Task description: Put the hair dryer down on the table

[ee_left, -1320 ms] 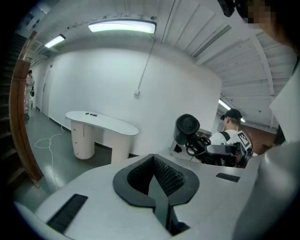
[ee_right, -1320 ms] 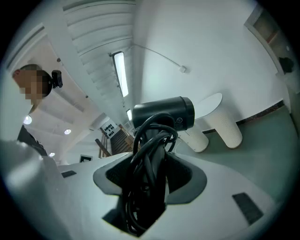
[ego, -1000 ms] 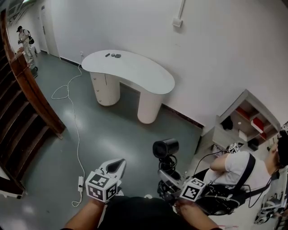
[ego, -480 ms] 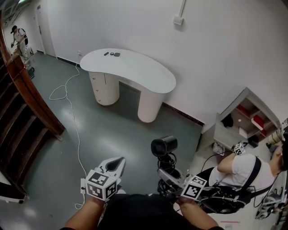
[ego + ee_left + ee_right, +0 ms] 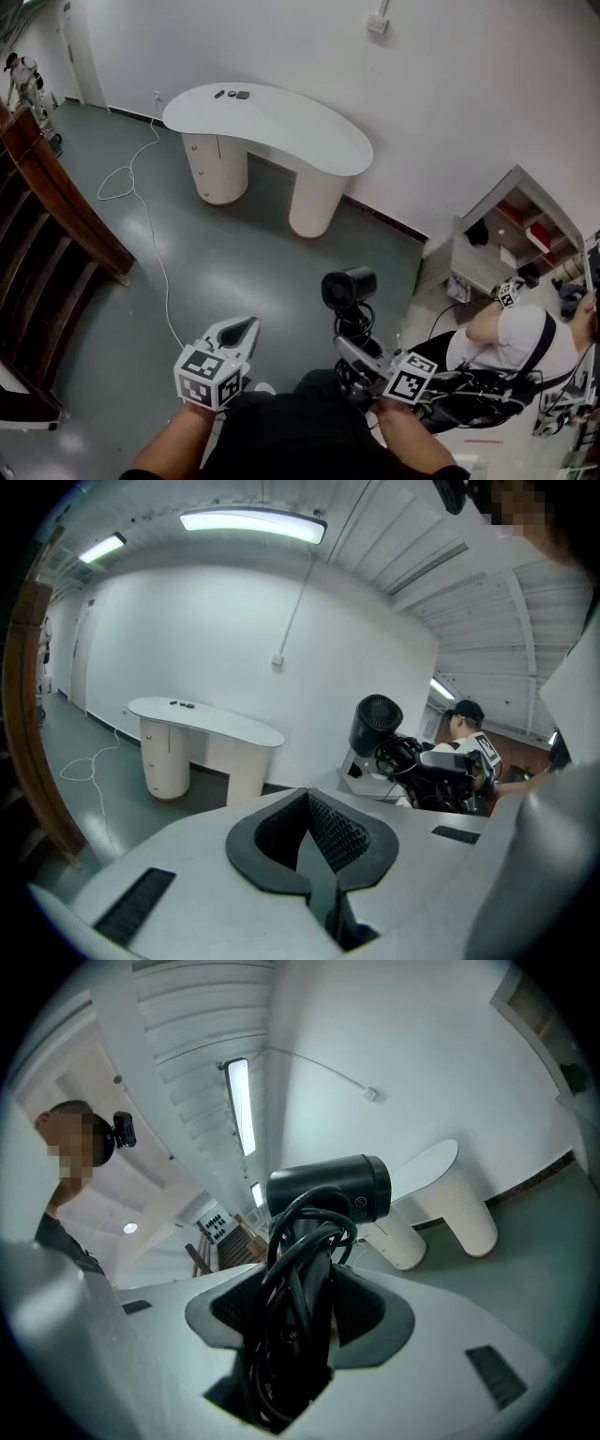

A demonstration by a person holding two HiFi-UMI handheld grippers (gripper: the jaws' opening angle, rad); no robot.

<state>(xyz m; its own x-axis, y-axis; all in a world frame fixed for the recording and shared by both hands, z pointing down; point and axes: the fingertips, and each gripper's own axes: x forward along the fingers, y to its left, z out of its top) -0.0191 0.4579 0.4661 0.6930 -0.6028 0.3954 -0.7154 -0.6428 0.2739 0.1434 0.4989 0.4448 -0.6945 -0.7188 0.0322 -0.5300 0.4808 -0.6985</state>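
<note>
1. A head-camera view looks down at a grey floor. A white, kidney-shaped table [image 5: 281, 131] stands against the wall ahead. The person stands well apart from the table, with open floor between.
2. The task's thing, a black hair dryer [image 5: 347, 288], is not on the table. It is held upright in the air, well short of the table and nearer the person.
3. Judged risk: the hair dryer's cord [image 5: 300, 1269] is bundled in loops round its handle. A loop could slip loose on the way to the table and catch on the table's edge or drag.
4. Judged risk: the grip sits low on the handle, over the cord and not on bare plastic. The heavy barrel on top could tip or twist when it is set down on the table.
5. Judged risk: a white cable [image 5: 141, 187] trails across the floor on the near left side of the table and could trip the walker.
6. Small dark items [image 5: 231, 94] lie at the table's far left end. The rest of the tabletop looks bare.
7. The right gripper [image 5: 300, 1307] is clamped round the handle and the cord loops. Its jaws are parted only as wide as that bundle.
8. The left gripper [image 5: 309, 832] is closed. Its ribbed pads are together with nothing between them. It points toward the table, touching nothing.
</note>
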